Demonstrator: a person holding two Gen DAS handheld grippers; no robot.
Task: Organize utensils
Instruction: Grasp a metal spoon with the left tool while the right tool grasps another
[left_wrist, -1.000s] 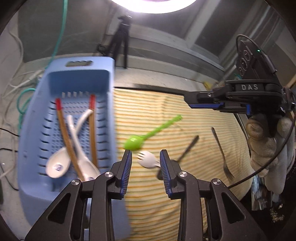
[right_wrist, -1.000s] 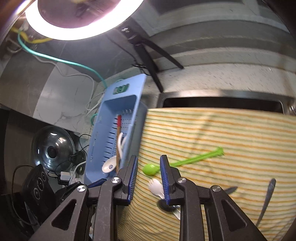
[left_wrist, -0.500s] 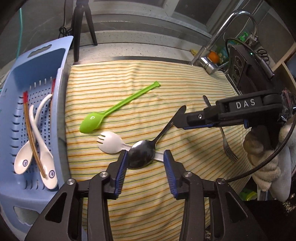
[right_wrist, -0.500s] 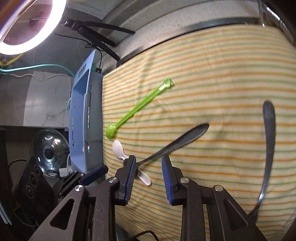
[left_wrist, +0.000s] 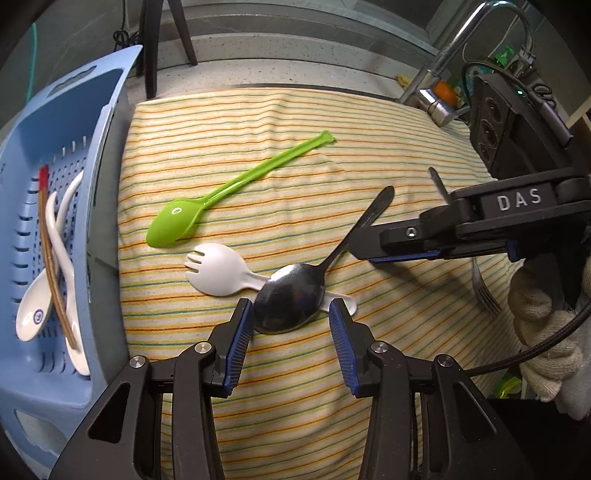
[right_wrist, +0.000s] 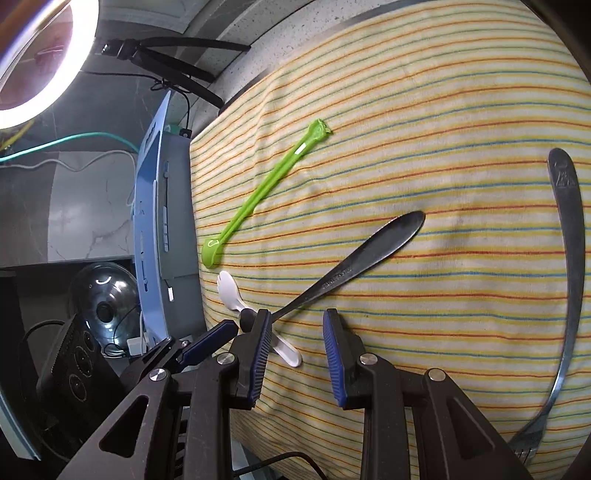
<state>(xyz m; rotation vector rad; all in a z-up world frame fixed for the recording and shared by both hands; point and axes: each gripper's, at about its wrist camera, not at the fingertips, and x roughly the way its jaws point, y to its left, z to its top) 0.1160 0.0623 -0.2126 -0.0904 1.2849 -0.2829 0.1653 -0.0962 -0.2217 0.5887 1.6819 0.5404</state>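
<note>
At the far left a pale blue perforated basket (left_wrist: 107, 155) holds two white ceramic spoons (left_wrist: 35, 314) and a pair of brown chopsticks with red tips (left_wrist: 50, 258). To its right a yellow striped cloth (left_wrist: 295, 122) covers the counter. On the cloth lies a bright green plastic spoon (left_wrist: 207, 206), its handle angled up to the right. Just below it sits a white plastic spork (left_wrist: 218, 271), tines to the left, with a dark metal spoon (left_wrist: 291, 299) lying across its handle. The left gripper (left_wrist: 291, 325) points down at that spoon; its jaws have just been opening and stand apart on either side of the bowl, the left pad at its rim, not clamping it. Further right, the right gripper (right_wrist: 297, 343) hovers over the metal spoon's handle, jaws slightly apart and holding nothing. A gloved hand (left_wrist: 546, 332) grips it. At the far right edge lies a metal fork (right_wrist: 569, 258).
</note>
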